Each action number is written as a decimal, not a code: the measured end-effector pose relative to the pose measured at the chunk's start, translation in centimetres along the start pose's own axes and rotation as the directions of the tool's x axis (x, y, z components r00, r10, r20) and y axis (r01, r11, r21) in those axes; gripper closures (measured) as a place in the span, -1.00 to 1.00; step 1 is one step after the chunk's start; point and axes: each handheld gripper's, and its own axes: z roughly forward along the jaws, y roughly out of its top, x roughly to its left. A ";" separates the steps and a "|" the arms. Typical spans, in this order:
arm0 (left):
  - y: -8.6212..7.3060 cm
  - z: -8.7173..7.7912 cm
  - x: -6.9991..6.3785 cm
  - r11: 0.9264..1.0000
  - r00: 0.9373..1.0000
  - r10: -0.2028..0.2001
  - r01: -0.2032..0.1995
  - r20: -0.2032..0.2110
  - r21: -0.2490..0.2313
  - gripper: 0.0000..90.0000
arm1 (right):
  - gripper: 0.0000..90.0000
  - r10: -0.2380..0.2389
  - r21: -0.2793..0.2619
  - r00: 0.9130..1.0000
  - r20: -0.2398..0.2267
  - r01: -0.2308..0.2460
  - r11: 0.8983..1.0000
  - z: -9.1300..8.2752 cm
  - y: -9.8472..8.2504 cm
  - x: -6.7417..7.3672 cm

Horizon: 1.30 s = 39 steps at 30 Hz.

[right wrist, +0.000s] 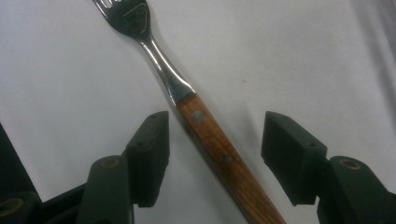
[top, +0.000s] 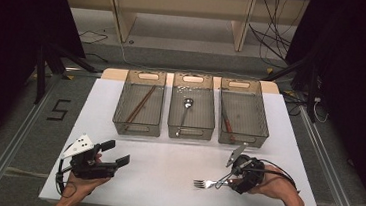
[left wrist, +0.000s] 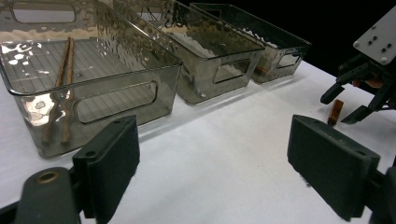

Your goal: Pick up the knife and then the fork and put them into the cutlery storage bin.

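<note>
**A:** So what step is this? Looks like cutlery sorting: three bins along the far side of the table [top: 164, 181], sticks [top: 139, 104] in the left bin [top: 120, 108], a spoon [top: 185, 111] in the middle bin [top: 174, 113], something wooden-handled in the right bin [top: 263, 121].

**B:** I'd call it the pickup. The fork [right wrist: 187, 93] lies flat on the table near the front right, tines pointing left in the high view. The right gripper [right wrist: 212, 154] is down over its wooden handle, jaws roughly half open, one either side of it. There's a gap on both sides, so the pads aren't pressing yet. Nothing's actually held.

**A:** And the left gripper [left wrist: 212, 163]?

**B:** Hanging over the front left of the table, jaws wide apart and empty, pointed at the bins. Not part of this step as far as I can tell.

**A:** Next move?

**B:** My guess: pinch the handle square, since it runs a bit diagonal between the jaws, then lift without the tines dragging. After that it probably goes to the right bin, but I can't make out what's in there well enough to be sure.
</note>
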 end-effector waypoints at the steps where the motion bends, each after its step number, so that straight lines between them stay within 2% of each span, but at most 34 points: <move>1: 0.0 0.0 0.0 1.000 1.000 0.000 0.000 0.000 0.000 -0.64 | -0.01 -0.003 -0.003 1.000 0.000 0.003 1.000 0.1 0.0 0.0; 17: 0.0 0.1 -0.1 1.000 1.000 0.004 -0.004 -0.001 0.001 -0.63 | 0.32 -0.038 0.029 0.999 0.003 0.038 0.999 0.7 0.3 0.4; 22: 0.0 0.1 -0.2 1.000 1.000 0.009 -0.009 0.001 0.006 -0.63 | 0.42 -0.034 0.050 0.999 0.004 0.034 0.998 0.6 0.6 0.7; 29: 0.0 0.1 -0.2 1.000 1.000 0.010 -0.010 0.002 0.009 -0.63 | 0.60 -0.081 0.062 0.997 0.003 0.081 0.995 0.6 0.8 1.2; 30: 0.0 0.1 -0.2 1.000 1.000 0.009 -0.009 0.002 0.008 -0.63 | 0.62 -0.101 0.061 0.995 0.001 0.101 0.993 0.6 0.8 1.2; 39: 0.0 0.2 -0.2 1.000 1.000 0.012 -0.012 0.001 0.010 -0.63 | 0.71 -0.151 0.062 0.988 -0.003 0.151 0.987 0.6 0.8 1.4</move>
